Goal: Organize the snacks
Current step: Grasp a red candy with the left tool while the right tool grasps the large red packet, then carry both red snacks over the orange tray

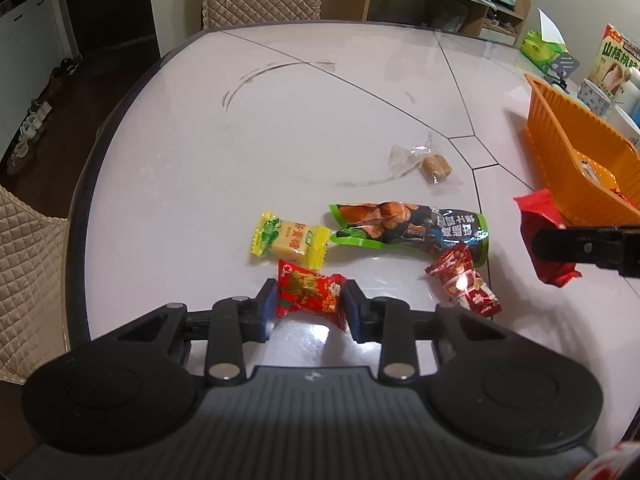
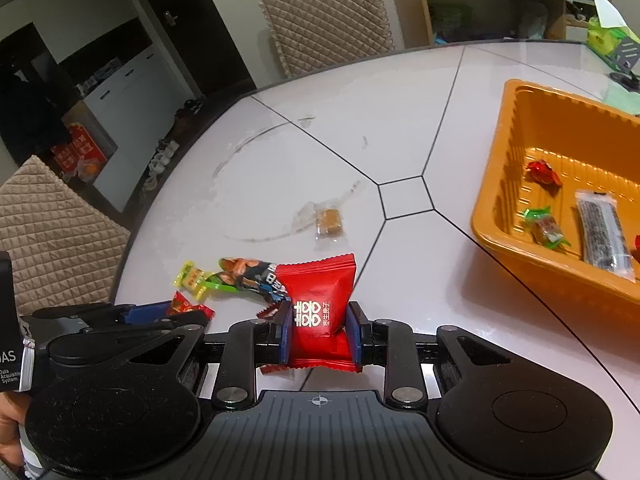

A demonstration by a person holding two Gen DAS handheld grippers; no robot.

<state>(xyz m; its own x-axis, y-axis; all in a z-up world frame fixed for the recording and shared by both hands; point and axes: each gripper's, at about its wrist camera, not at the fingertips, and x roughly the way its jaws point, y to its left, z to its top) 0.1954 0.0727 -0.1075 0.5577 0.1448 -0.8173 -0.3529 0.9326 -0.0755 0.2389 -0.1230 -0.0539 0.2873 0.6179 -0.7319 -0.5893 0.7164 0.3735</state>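
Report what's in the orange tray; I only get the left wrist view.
Observer: The tray holds at least a red sweet, a green-ended sweet and a dark bar.
Operator: My left tongs pinch the patterned candy. Check the right tongs' grip.
Observer: The right tongs clamp the red packet by both sides, white print facing up.

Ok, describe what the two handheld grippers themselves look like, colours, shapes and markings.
Both are alike. The left gripper and the right gripper have black linkage arms with silver pivot pins, blue pads on the fingers, two round black discs at the sides and a ribbed dark grey centre plate bearing a small white crosshair mark. No cables or sleeves show.
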